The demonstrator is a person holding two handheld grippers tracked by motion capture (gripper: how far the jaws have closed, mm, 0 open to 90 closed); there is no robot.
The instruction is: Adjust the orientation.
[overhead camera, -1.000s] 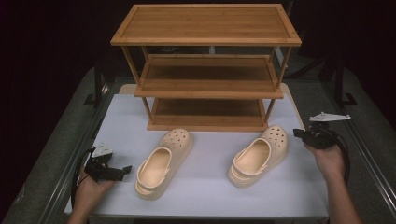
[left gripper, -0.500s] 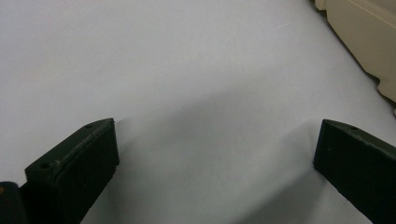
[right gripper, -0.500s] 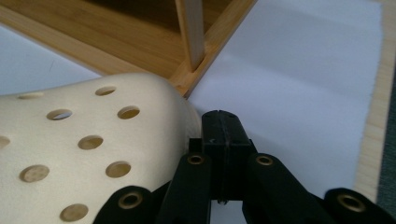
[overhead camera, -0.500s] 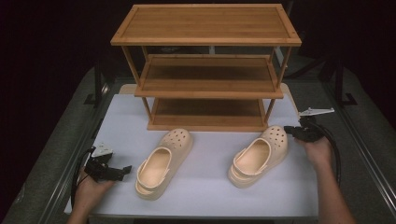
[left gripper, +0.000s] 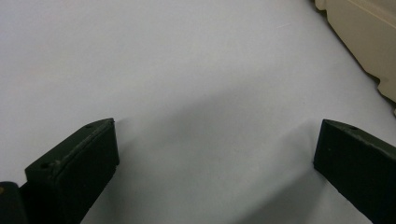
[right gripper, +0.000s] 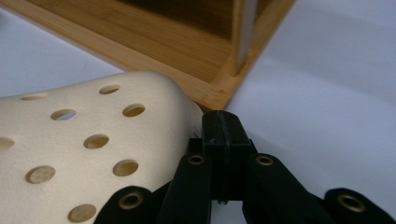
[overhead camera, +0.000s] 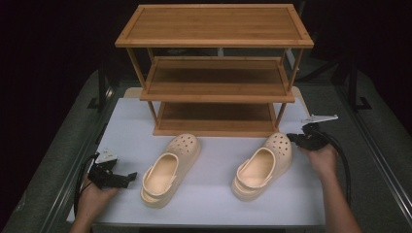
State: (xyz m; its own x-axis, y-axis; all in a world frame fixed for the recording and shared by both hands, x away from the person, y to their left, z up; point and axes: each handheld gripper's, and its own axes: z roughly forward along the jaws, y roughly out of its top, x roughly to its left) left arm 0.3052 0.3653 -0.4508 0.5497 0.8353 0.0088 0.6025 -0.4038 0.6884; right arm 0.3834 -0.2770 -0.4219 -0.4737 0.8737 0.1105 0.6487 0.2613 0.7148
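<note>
Two cream clogs lie on the white table in front of a bamboo rack (overhead camera: 216,94). The left clog (overhead camera: 170,167) is just right of my left gripper (overhead camera: 128,177), whose jaws stand wide open over bare table (left gripper: 218,123); that clog's edge (left gripper: 369,37) shows at the upper right of the left gripper view. My right gripper (overhead camera: 291,139) sits at the toe of the right clog (overhead camera: 262,165). In the right gripper view its jaws (right gripper: 224,119) are pressed together with nothing between them, right beside the holed toe (right gripper: 93,140).
The rack has three shelves, all bare; its lowest shelf corner (right gripper: 219,88) is just beyond the right gripper. The white table top (overhead camera: 214,194) ends near the person's hands. Dark grey floor (overhead camera: 379,145) flanks the table on both sides.
The right hand has carried its gripper leftward and slightly nearer, up to the toe of the right clog. The left gripper and both clogs have stayed put.
</note>
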